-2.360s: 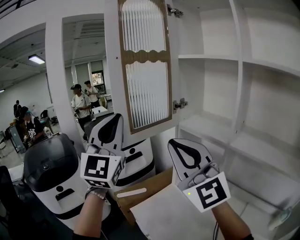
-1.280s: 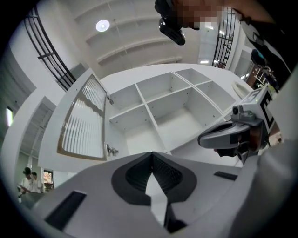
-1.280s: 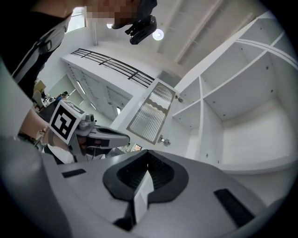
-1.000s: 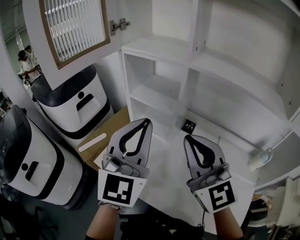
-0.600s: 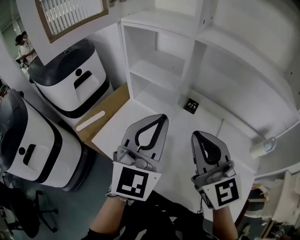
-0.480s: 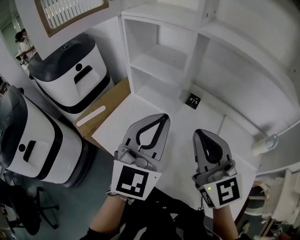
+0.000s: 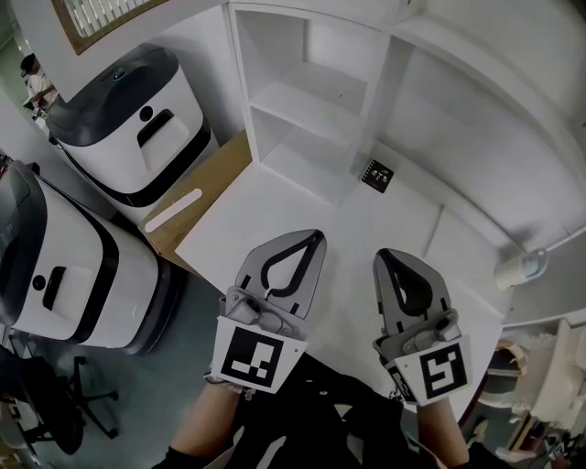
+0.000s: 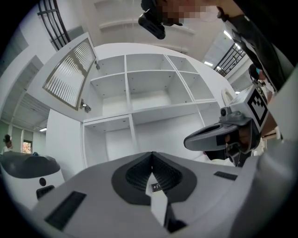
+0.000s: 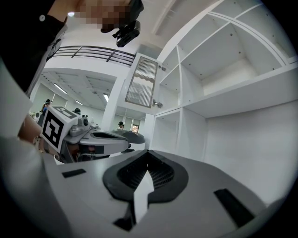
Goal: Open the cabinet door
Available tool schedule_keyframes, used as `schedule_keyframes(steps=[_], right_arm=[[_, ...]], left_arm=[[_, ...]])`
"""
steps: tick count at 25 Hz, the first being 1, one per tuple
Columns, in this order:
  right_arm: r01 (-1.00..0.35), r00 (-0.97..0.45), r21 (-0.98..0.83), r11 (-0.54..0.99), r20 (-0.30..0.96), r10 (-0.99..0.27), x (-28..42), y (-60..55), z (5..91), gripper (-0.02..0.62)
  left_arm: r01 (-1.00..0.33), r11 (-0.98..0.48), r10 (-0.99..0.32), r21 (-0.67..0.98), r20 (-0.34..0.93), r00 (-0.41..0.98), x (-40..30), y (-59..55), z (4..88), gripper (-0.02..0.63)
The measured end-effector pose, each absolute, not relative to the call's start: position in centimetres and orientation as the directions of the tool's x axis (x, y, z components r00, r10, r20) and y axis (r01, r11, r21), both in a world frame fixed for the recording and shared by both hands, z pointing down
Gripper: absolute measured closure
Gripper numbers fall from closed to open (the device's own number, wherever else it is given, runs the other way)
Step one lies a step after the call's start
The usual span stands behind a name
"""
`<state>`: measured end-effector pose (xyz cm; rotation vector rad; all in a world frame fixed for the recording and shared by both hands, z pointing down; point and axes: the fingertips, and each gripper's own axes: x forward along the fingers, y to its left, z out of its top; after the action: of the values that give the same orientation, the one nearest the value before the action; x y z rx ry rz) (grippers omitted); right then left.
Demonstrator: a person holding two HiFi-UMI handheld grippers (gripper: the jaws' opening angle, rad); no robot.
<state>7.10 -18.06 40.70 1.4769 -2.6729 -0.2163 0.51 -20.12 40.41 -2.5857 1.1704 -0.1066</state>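
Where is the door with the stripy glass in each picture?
Head view: the cabinet door is in the top left corner, mostly cut off by the picture's edge.
Left gripper view: the cabinet door is at the upper left, swung open.
Right gripper view: the cabinet door is above the middle.
Shared landmark: the white shelves are to the right of the cabinet door in every view.

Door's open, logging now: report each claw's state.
Left claw: closed, holding nothing.
Right claw: closed, holding nothing.

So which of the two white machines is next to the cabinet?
The farther machine, standing beside the cabinet's outer side wall; the other machine sits nearer the person.
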Motion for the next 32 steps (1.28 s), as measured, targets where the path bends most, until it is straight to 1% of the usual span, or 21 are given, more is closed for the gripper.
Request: schedule_keyframes(steps=[8,12,32], right_arm=[[-0.829,-0.537,0.165,0.534,0.028,-0.843,6.58,-18.00,41.55,0.594],[-0.828,-0.541,0.168,0.535,0.015,-0.841,6.47,-17.97,41.38,0.594],[-0.824,-0.541,0.182,0.537,0.029,-0.840,6.23,-17.70,41.37,0.594]], left_arm=[[-0.725,-0.627,-0.745,-0.285,-0.052,0.665,0.10,-20.32,40.62,0.607],[-0.726,-0.626,-0.746,-0.284,-0.053,0.664,0.10,-20.29,40.60,0.607],[-0.731,-0.624,-0.749,-0.278,-0.056,0.661,-0.05,-20.11,40.56,0.607]])
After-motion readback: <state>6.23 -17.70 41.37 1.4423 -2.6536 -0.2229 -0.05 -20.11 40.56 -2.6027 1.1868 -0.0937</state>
